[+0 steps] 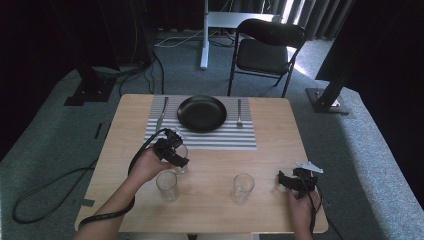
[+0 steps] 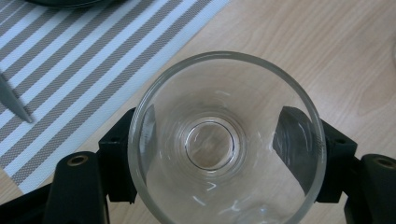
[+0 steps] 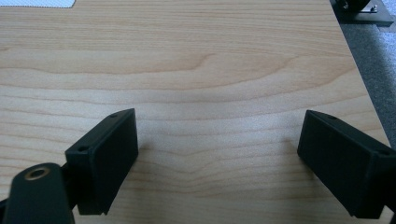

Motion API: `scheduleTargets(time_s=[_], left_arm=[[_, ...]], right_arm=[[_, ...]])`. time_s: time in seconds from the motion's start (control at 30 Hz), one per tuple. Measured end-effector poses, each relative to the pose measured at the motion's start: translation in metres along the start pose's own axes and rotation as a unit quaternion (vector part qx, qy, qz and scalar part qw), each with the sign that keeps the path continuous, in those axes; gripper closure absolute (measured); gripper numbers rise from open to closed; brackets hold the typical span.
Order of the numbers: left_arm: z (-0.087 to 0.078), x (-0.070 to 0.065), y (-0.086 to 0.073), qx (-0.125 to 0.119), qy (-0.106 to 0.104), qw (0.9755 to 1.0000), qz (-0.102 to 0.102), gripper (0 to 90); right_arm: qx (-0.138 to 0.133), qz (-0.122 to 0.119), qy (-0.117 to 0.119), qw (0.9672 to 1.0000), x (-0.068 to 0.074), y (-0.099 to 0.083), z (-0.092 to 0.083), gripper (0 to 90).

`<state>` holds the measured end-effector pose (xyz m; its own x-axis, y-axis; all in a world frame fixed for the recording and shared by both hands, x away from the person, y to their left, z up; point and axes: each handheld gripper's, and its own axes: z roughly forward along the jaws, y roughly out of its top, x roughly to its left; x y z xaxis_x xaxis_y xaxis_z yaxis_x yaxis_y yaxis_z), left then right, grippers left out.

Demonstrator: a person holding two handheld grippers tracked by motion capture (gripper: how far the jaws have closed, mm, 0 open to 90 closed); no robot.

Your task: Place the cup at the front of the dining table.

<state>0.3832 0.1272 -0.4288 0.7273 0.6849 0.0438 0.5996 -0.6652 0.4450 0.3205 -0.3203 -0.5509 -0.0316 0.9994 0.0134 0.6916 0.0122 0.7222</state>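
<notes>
the left gripper (image 2: 224, 154) pinches a clear glass (image 2: 226, 140) by its sides, near the striped placemat (image 2: 93, 65), seemingly just off the table (image 2: 303, 46). the right gripper (image 3: 219, 154) rests spread wide over bare wood, well apart from two other glasses (image 1: 243, 187).

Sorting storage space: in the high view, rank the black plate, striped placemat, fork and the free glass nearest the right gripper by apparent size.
1. Striped placemat
2. Black plate
3. Fork and glass: too alike to rank; the glass is nearer the camera.
</notes>
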Motion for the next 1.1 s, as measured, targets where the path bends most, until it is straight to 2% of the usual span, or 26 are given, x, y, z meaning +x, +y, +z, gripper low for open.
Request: scheduleTargets(time_s=[0.17,0.33,0.37,0.4,0.6,0.7,0.9,1.1], left_arm=[[0.002,0.010,-0.003,0.004,-0.002,0.9999,-0.012,28.8],[0.004,0.022,-0.004,0.005,0.004,0.9995,-0.032,28.9],[0.003,0.028,-0.003,-0.001,0.002,0.9991,-0.042,28.9],[0.003,0.028,-0.003,-0.001,0.002,0.9991,-0.042,28.8],[0.000,0.045,0.005,-0.007,0.021,0.9980,-0.060,28.9],[-0.004,0.051,0.011,-0.017,0.032,0.9970,-0.068,28.9],[-0.004,0.064,0.018,-0.030,0.039,0.9938,-0.100,28.8],[0.003,0.078,0.026,-0.025,0.052,0.9911,-0.120,28.9]], right_arm=[[0.000,0.000,0.000,1.0000,0.000,0.000,0.000,11.7],[0.000,0.000,0.000,1.0000,0.000,0.000,0.000,11.7],[0.000,0.000,0.000,1.0000,0.000,0.000,0.000,11.7],[0.000,0.000,0.000,1.0000,0.000,0.000,0.000,11.7],[0.001,0.000,0.000,1.0000,0.000,0.000,0.000,11.7],[0.001,0.000,0.000,1.0000,0.000,0.000,0.000,11.7],[0.001,0.000,0.000,1.0000,0.000,0.000,0.000,11.7],[0.001,0.000,0.000,1.0000,0.000,0.000,0.000,11.8]])
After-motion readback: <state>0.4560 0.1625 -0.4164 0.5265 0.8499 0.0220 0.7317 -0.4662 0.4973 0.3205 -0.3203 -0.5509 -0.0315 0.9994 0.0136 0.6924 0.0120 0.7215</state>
